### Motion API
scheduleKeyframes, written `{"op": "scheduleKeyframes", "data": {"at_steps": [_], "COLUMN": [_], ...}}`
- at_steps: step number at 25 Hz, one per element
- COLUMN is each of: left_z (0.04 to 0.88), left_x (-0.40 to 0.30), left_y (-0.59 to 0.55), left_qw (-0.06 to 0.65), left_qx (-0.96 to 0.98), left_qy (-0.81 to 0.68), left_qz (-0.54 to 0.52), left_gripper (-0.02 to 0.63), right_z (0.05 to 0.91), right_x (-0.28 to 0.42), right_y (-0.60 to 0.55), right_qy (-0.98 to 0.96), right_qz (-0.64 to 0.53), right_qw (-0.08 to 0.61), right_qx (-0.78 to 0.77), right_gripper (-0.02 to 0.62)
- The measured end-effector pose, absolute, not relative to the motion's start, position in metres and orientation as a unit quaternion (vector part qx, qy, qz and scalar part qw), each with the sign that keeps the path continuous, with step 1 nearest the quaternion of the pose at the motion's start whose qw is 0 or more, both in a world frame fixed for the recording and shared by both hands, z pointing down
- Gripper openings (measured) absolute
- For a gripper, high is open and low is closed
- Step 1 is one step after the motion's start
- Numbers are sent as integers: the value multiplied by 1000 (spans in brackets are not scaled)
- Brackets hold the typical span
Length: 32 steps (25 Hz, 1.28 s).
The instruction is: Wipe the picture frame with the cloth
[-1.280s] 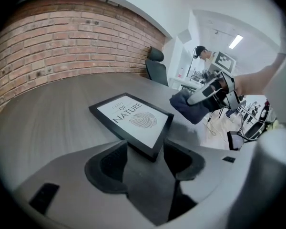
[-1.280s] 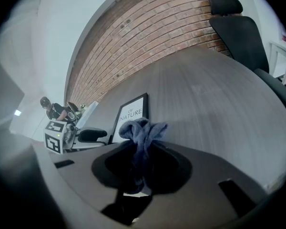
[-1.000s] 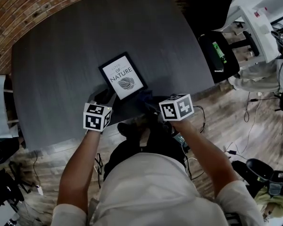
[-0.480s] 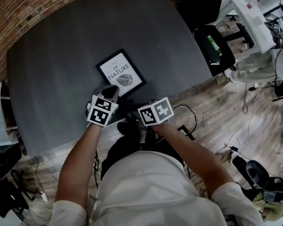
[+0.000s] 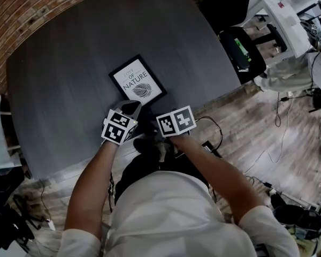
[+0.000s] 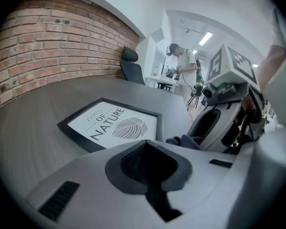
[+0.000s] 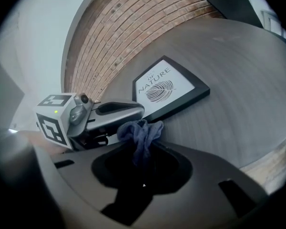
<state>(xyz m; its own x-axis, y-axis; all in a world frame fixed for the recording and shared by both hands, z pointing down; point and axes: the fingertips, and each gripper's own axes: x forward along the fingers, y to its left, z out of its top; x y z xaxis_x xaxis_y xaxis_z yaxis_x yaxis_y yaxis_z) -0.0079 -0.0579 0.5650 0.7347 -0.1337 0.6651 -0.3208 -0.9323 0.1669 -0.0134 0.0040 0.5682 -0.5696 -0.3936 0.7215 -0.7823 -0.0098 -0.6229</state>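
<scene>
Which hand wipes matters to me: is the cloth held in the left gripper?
No, the cloth is pinched in the right gripper; the left gripper has just closed on nothing.

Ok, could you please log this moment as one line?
left gripper: just closed, empty | right gripper: shut on cloth | picture frame: flat on table, ahead of both
</scene>
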Motion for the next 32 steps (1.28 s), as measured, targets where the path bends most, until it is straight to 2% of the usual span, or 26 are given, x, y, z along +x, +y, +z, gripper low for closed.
{"op": "scheduleKeyframes", "data": {"at_steps": [15,25,32], "left_z": [561,560,562], "left_x": [-7,-3,-6], "left_y": [-46,-43,-39], "left_qw": [169,160,156], "left_qx": [922,923,922], "left_qy": [-45,-29,-7], "left_qz": [345,350,355], "left_gripper": [8,8,8], "right_z": [568,567,566], "right_x": [21,83,116], "right_y": [-8,-29,-49], "right_qy": [-669,-632,-616], "right_qz": [559,551,537], "right_qw": [166,146,156], "right_qx": [461,524,555], "right_gripper": [106,106,106]}}
